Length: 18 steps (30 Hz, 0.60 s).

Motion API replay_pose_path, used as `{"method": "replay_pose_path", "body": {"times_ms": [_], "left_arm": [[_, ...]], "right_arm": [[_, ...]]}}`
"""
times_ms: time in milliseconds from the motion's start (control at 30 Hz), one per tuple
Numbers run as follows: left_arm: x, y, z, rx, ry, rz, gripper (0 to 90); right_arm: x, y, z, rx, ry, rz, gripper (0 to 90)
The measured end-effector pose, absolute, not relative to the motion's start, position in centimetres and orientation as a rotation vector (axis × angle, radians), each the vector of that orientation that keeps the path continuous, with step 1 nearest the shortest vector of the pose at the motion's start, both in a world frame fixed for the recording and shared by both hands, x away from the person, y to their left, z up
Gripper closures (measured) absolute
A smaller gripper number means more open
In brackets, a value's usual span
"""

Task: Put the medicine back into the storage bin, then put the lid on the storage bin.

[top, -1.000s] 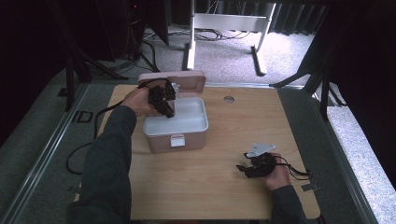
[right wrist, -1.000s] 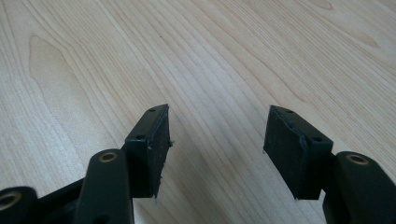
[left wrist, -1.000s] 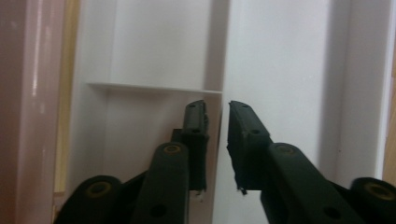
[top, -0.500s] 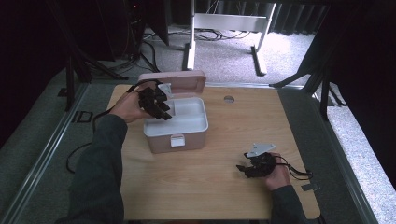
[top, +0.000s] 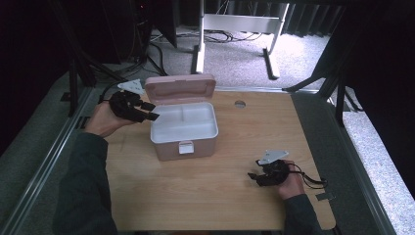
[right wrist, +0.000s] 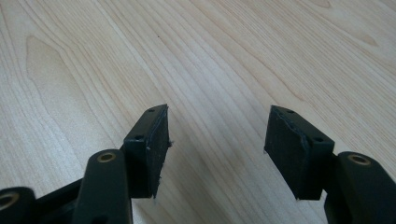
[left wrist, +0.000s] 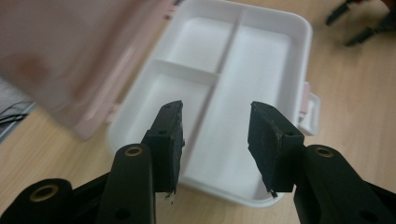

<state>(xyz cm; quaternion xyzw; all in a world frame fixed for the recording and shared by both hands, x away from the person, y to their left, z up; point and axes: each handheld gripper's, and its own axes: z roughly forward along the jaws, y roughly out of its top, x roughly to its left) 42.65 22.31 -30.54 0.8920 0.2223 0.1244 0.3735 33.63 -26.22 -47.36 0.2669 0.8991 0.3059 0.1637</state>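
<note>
Pink box [top: 183,134], lid up, white divided tray inside, latch front.

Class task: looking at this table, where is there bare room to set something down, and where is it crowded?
Bare wood lies between the pink box and the right gripper, and along the table right of the box. Inside, the box's white compartments are bare. Crowded: the left side, where the left gripper hangs beside the raised lid.

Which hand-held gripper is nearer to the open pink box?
Left. The left hand-held gripper hovers just beside the pink box, at its left edge. The right hand-held gripper rests on the table, well apart.
</note>
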Motion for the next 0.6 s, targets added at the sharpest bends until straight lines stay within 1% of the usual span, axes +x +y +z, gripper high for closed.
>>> {"method": "replay_pose_path", "body": {"times_ms": [300,367,533,600], "left_arm": [[43.2,25.0,-29.4,2.193,0.673,0.373,54.5],[43.4,25.6,-29.2,2.176,0.696,0.384,53.1],[43.8,26.8,-28.5,2.090,0.757,0.393,52.7],[43.9,27.0,-28.4,2.085,0.762,0.392,52.7]], "right_arm": [[33.5,-26.5,-47.3,0.770,2.557,0.871,39.2],[33.5,-26.4,-47.3,0.771,2.557,0.873,39.2],[33.5,-26.4,-47.3,0.766,2.560,0.873,39.2],[33.5,-26.4,-47.2,0.763,2.557,0.873,39.2]]}}
